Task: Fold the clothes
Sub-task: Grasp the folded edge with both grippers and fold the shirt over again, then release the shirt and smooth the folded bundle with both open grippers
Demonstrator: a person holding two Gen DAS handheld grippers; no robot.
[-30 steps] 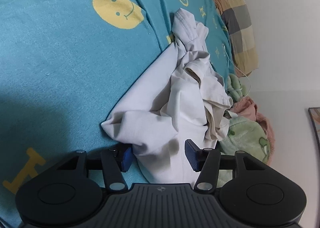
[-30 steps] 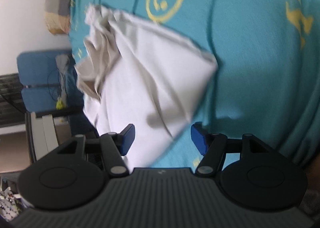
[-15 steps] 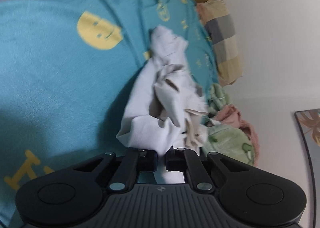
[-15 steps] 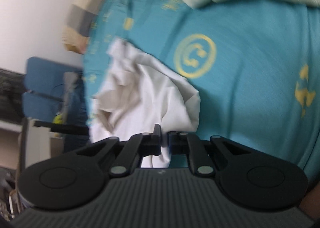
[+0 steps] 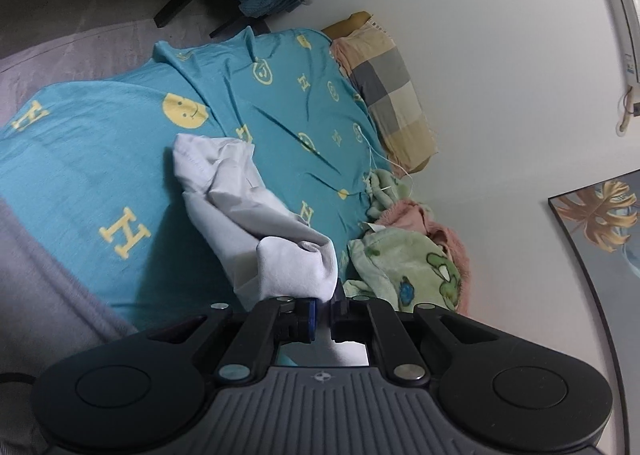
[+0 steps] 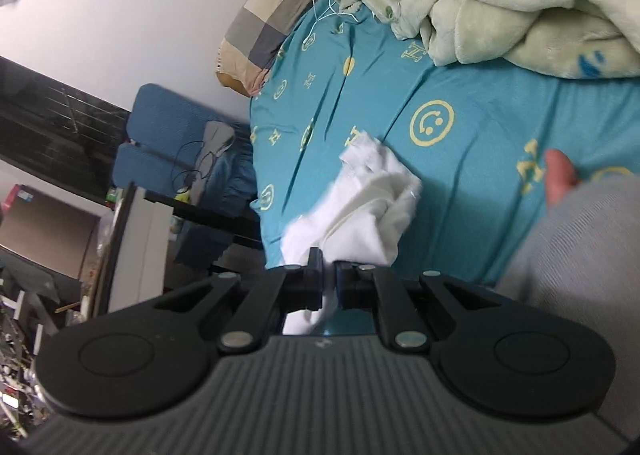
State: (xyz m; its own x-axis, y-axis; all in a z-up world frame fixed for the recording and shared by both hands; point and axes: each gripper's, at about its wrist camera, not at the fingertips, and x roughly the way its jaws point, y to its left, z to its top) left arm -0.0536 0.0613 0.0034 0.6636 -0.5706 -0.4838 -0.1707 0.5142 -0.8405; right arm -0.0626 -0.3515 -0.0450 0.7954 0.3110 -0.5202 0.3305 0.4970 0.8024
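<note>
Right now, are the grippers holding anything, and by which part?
Both are shut on the white garment: the left gripper pinches a bunched edge, the right gripper another edge fold.

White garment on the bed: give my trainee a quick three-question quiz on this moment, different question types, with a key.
1. True or false: the left gripper and the right gripper are both clamped on the white garment.
2. Multiple choice: what lies under the garment? A) a bare wooden table B) a teal bedsheet with yellow prints C) a tiled floor
3. Fill in: the fluffy blanket bunched beside the checked pillow is mostly pale ____.

Key: 1 true; 2 B; 3 green.
</note>
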